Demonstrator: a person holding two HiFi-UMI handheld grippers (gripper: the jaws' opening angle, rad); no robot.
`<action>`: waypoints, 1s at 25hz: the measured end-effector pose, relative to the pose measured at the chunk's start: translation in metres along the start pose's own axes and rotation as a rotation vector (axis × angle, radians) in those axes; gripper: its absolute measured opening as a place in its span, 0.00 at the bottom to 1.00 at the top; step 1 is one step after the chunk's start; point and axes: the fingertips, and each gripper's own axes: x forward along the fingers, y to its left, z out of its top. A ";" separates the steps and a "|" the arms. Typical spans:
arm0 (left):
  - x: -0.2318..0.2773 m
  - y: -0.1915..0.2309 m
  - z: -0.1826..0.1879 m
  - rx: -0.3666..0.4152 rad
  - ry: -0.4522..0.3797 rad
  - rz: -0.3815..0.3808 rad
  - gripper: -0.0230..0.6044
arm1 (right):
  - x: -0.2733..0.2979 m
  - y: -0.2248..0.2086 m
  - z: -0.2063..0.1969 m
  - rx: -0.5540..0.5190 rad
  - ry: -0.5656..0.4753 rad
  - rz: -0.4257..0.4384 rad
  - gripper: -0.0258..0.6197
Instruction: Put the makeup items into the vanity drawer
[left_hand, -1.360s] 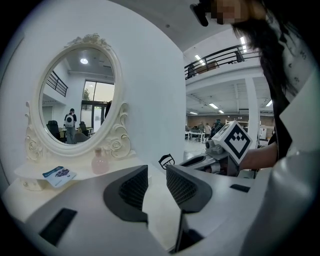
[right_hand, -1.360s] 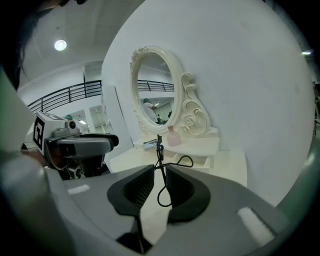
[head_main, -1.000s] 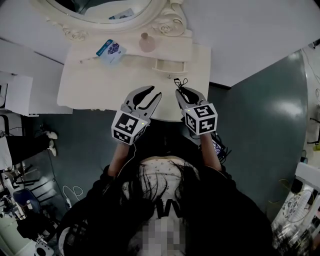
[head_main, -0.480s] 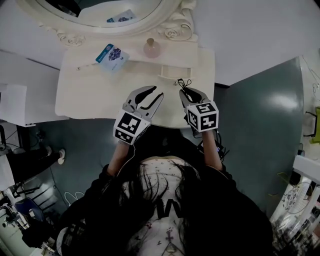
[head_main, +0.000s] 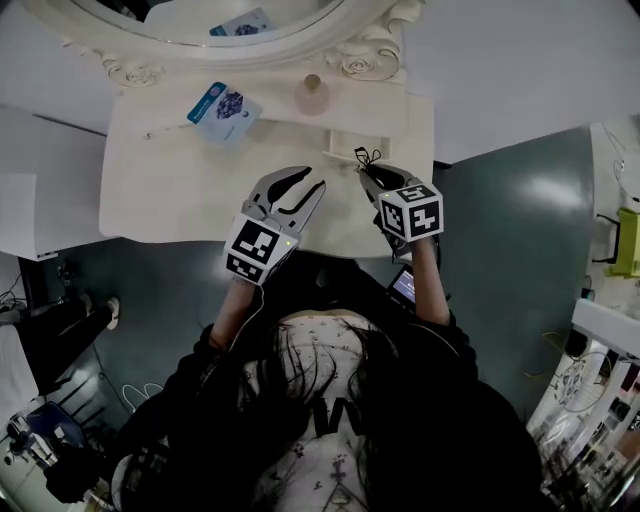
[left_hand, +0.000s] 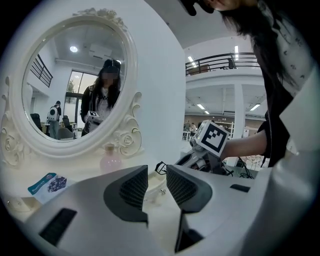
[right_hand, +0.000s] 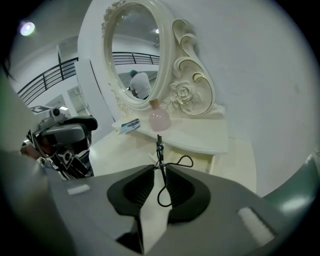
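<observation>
Our right gripper (right_hand: 157, 172) pinches the thin eyelash curler (right_hand: 159, 145), which we fear may swivel and snag the drawer (head_main: 346, 148) rim, upper centre; our left gripper (left_hand: 156, 177) is narrow and empty.

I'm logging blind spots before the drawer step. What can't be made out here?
Inside of drawer: head view, too small; right gripper view, shelf overhangs it.
Print on blue packet: too small, every view.
Gripped part of eyelash curler: head view, right tool covers it.
</observation>
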 end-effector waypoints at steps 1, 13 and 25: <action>0.000 0.003 -0.001 -0.004 0.000 -0.001 0.22 | 0.004 -0.002 -0.001 -0.010 0.027 -0.001 0.16; 0.001 0.041 0.002 -0.052 -0.048 -0.010 0.22 | 0.042 -0.011 0.003 -0.030 0.204 0.008 0.16; 0.008 0.058 -0.005 -0.091 -0.042 -0.005 0.22 | 0.047 -0.032 0.000 0.061 0.271 -0.046 0.17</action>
